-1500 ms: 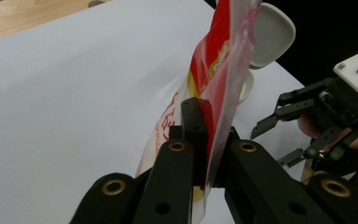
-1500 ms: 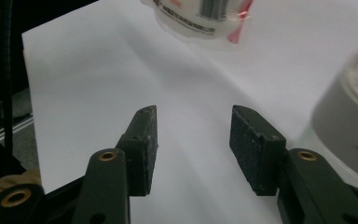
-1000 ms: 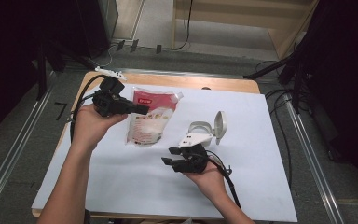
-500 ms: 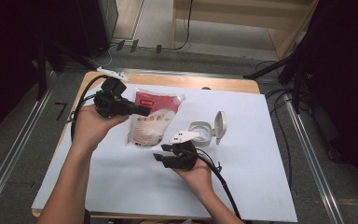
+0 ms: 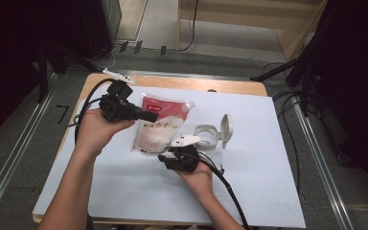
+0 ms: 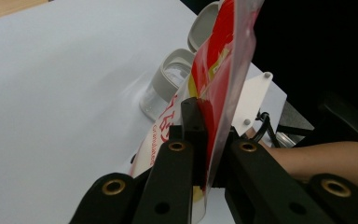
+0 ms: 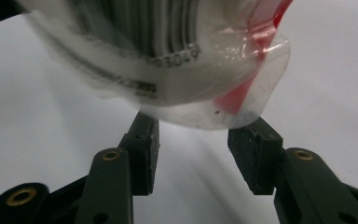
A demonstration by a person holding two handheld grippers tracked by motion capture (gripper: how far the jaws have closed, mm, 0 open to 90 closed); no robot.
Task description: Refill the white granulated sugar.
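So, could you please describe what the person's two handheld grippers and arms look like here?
Both the left gripper and the right gripper are matte black, each with two blocky jaws fastened by brass-coloured rivets. A thick black cable trails from the left one, and another black cable from the right. The right gripper carries a pale grey three-cornered plate. Both forearms are bare, with no sleeves in view.

A white sheet [image 5: 249, 177] covers most of the wooden table [image 5: 172, 82], whose bare edge shows along the far side. On the sheet stands a clear round container [image 5: 206, 134], its white hinged lid [image 5: 226, 129] flipped open and upright on its right. A white power strip [image 5: 117, 76] lies at the far left corner of the table. The floor [image 5: 24, 143] around is grey, with metal rails [image 5: 318, 158] running along both sides. Black cables [image 5: 287, 129] trail across the floor at right.
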